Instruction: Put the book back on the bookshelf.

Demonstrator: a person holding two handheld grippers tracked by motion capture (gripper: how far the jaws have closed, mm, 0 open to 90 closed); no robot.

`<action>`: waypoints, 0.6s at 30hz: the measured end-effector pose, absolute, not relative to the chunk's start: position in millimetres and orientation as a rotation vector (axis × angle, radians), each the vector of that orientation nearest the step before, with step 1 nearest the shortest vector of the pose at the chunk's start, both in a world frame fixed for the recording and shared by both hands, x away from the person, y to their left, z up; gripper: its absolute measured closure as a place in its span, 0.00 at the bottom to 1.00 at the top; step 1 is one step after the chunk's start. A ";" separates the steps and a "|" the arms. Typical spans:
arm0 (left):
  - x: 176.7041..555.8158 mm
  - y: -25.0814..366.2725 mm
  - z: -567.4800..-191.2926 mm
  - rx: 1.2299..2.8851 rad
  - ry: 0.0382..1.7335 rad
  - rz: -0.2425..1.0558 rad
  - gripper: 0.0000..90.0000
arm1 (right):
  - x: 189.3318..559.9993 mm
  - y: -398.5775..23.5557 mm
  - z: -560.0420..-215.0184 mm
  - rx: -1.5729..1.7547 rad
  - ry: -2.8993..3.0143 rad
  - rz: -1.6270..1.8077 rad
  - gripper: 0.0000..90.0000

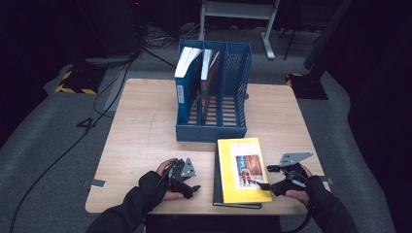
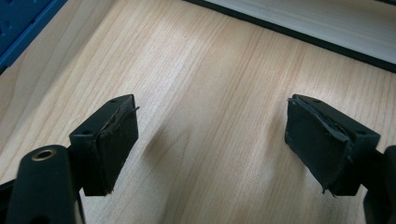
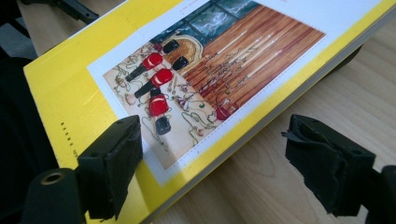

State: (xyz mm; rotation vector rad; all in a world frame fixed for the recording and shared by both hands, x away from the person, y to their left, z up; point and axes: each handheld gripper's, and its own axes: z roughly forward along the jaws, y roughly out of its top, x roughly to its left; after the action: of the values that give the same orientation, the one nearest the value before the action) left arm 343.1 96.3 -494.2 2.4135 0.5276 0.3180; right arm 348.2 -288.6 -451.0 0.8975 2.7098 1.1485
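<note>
Right gripper (image 1: 268,185): jaws stand wide apart and hold nothing. In the right gripper view, one pad (image 3: 112,163) hangs over the cover of the yellow book (image 3: 154,88) while the other sits over bare wood beyond the book's long edge. This straddle suits a pinch along that edge, judged as the approach to a lift.

Left gripper (image 1: 194,188): jaws likewise spread, nothing between them. The left gripper view shows both pads (image 2: 109,144) just above the table (image 2: 205,93), with the dark book (image 2: 299,32) well ahead of them. It is placed on the opposite side of the stack, probably to steady or support the books from that side.

The yellow book (image 1: 243,170) lies flat near the front edge of the table (image 1: 141,136), between the two grippers, resting on the dark book (image 1: 216,179), whose edge protrudes on the left. Lying flat, it offers the grippers only its edges.

Behind it stands the blue file rack (image 1: 214,92), which already holds two upright books (image 1: 187,82) in its left slots. The right slots are vacant, which makes them the likely destination.
</note>
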 end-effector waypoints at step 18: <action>355.4 101.4 -504.3 2.329 0.574 0.203 0.13 | 351.8 -282.5 -451.8 0.824 2.786 1.152 0.19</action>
State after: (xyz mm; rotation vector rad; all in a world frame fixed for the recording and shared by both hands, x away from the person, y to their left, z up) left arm 355.4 101.4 -504.3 2.3286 0.5743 0.2026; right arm 351.8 -282.5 -451.8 0.8244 2.7858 1.1518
